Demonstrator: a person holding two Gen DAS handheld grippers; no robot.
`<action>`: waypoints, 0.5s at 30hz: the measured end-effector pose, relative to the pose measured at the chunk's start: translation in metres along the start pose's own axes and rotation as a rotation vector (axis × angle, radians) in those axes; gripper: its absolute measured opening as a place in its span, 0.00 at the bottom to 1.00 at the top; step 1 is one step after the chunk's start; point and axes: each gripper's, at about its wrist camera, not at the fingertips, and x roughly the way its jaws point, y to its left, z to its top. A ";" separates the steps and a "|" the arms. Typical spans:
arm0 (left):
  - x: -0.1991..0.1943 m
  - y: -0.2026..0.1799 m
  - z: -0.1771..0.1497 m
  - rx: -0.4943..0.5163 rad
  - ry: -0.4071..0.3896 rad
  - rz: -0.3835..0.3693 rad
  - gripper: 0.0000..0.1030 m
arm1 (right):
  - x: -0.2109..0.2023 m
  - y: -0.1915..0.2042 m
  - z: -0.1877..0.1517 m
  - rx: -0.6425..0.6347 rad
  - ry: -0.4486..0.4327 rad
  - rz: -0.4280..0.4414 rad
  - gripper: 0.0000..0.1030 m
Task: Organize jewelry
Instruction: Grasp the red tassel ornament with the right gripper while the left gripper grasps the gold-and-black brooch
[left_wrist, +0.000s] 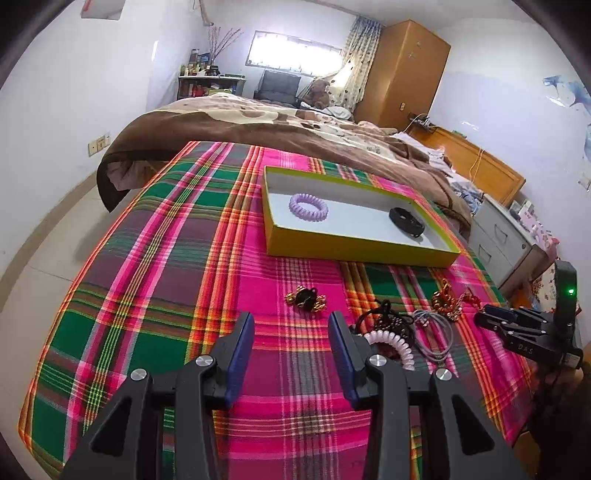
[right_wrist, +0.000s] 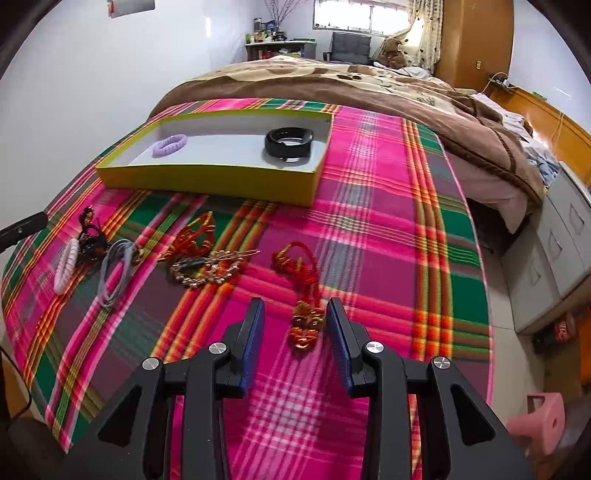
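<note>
Setting: plaid cloth spread over the foot of a bed; a brown blanket lies just beyond it.

Box: shallow yellow box sits on the cloth, open side up, far side of the loose pieces.

Already in box: purple coil hair tie toward one end, black band toward the other, well apart from each other.

Still loose on cloth: black and gold ornament lying alone; a heap with a pink coil tie, grey elastic loops and dark beaded pieces touching one another; a gold hair clip overlapping an orange beaded piece; a red cord charm lying apart from the rest.

Left gripper: fingers spread, nothing between them, hovering over bare cloth, the black and gold ornament just ahead of the tips.

Right gripper: fingers spread and empty; the charm's lower pendant lies between the two blue pads, neither pad touching it as far as I can tell.

Step in hand (judgement): sorting partly done, two pieces boxed and most still out; the right side looks lined up to pick the red cord charm.

Next move calls for: lower the right fingers to the cloth, close on the pendant or cord, lift clear so the cord trails free, carry to the box's bare middle.

Caution: cord is limp; a shallow pinch may catch cloth or slip off.
</note>
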 end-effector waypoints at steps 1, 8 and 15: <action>0.000 0.001 0.000 0.002 0.001 0.002 0.40 | 0.000 0.000 0.000 0.005 -0.001 -0.005 0.35; 0.000 0.011 -0.002 -0.017 0.009 0.006 0.40 | -0.002 -0.004 -0.002 0.054 -0.009 -0.019 0.20; 0.005 0.011 -0.002 -0.015 0.020 0.002 0.40 | -0.006 -0.009 -0.006 0.090 -0.027 -0.024 0.14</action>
